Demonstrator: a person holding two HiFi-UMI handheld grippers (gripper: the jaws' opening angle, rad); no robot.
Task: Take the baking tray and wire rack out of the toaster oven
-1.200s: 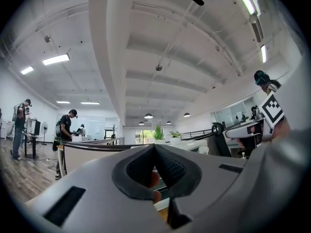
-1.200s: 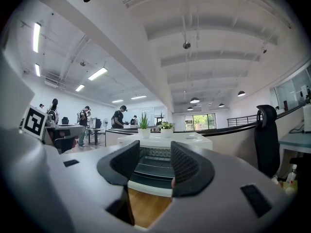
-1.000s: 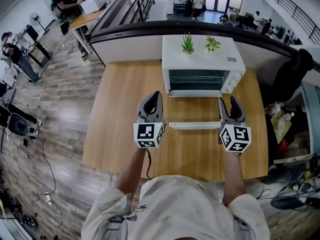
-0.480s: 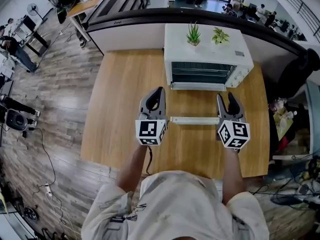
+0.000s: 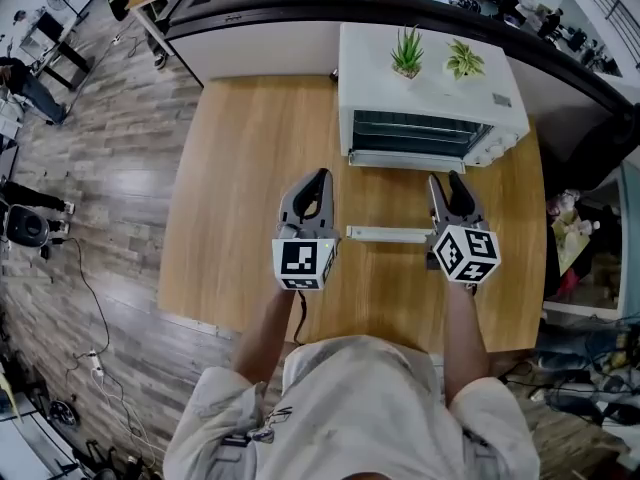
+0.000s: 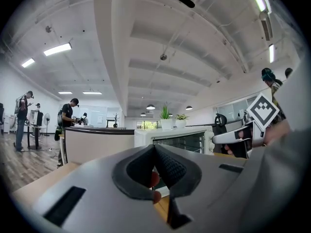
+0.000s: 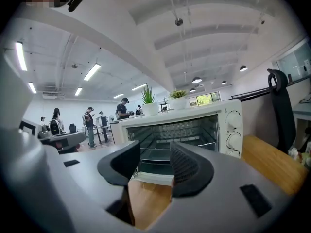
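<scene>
The white toaster oven (image 5: 440, 93) stands at the table's far side with its door folded down flat, and the door's handle bar (image 5: 388, 234) lies towards me. In the right gripper view the wire rack (image 7: 165, 148) sits on its rails inside the oven (image 7: 175, 130), with a dark tray-like surface (image 7: 151, 167) below it. My left gripper (image 5: 318, 183) hovers left of the door with its jaws shut and empty (image 6: 154, 154). My right gripper (image 5: 448, 186) is by the right end of the handle bar. Its jaws (image 7: 154, 157) stand open with nothing between them.
Two small potted plants (image 5: 406, 53) (image 5: 462, 60) stand on top of the oven. The wooden table (image 5: 250, 188) ends at a black-topped counter (image 5: 280, 13) behind. Cluttered shelves (image 5: 575, 238) lie off the table's right edge. People stand far off at the left.
Both grippers have sunk a little towards the table. The right one has drifted forward along the right end of the door's handle bar. Neither gripper's jaws have visibly changed.
</scene>
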